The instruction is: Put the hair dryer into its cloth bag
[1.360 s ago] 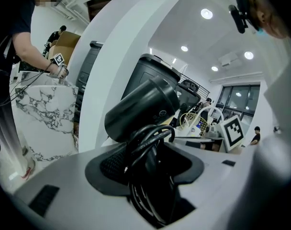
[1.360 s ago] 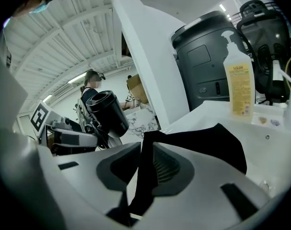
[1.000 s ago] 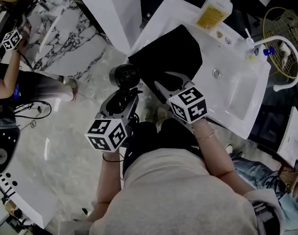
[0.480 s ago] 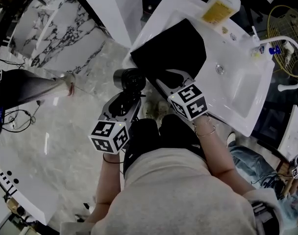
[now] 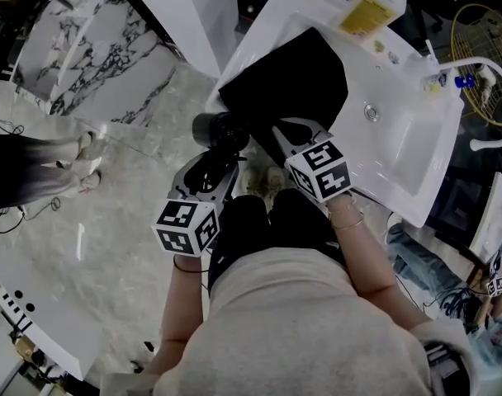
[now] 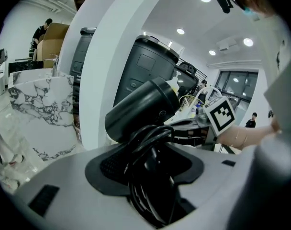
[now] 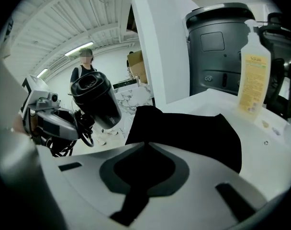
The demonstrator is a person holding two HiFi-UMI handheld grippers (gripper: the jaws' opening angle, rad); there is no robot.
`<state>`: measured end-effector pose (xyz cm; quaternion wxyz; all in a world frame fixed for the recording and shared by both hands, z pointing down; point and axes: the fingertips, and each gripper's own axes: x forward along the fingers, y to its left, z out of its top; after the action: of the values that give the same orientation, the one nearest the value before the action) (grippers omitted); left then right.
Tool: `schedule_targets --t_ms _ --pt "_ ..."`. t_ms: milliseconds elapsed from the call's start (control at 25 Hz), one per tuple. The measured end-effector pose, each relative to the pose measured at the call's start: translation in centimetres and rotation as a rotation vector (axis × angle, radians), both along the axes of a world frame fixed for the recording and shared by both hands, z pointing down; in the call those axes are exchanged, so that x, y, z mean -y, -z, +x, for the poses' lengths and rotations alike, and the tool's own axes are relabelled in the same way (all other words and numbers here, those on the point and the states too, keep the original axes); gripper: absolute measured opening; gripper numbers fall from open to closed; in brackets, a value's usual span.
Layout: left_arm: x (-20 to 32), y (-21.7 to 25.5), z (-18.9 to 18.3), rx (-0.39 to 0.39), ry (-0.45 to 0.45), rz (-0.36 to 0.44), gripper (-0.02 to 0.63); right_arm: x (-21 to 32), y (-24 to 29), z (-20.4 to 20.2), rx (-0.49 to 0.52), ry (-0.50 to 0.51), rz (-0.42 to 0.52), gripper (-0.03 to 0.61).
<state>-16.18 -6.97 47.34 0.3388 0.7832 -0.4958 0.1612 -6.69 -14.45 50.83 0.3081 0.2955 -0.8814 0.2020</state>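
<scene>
My left gripper is shut on the black hair dryer at its handle, with the coiled cord bunched between the jaws. The dryer's barrel hangs beside the counter's near corner. The black cloth bag lies flat on the white sink counter. My right gripper has just been closing and is now shut on the bag's near edge, with black cloth between its tips. From the right gripper view the dryer hangs left of the bag.
A yellow soap bottle stands at the counter's far end, a white tap at its right. Behind the counter are a grey bin and a white pillar. A person's legs stand on the marble floor to the left.
The right gripper's jaws have closed on the bag's near edge and sunk slightly. The left gripper and dryer have hardly moved. The person at the left has walked across the floor.
</scene>
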Motion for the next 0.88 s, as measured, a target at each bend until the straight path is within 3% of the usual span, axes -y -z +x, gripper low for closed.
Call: schedule_targets --t_ms 240,400,520,680,880 --pt "0.9 0.4 0.4 0.049 -0.055 0.024 0.229 0.8 1.2 1.0 0.082 -0.057 -0.026 0.011" --pt "1.5 0.9 1.0 0.131 -0.135 0.054 0.229 1.3 2.2 1.7 0.131 -0.088 -0.032 0.011" --pt "1.6 1.0 1.7 0.224 -0.228 0.074 0.229 1.6 2.7 2.2 0.17 -0.111 -0.053 0.009" --pt "1.5 1.0 3.5 0.272 -0.371 0.082 0.227 1.8 3.3 2.9 0.196 -0.122 -0.066 0.009" --pt "1.0 -0.1 4.6 0.391 -0.556 0.096 0.227 2.0 4.0 3.7 0.229 -0.128 -0.066 0.009"
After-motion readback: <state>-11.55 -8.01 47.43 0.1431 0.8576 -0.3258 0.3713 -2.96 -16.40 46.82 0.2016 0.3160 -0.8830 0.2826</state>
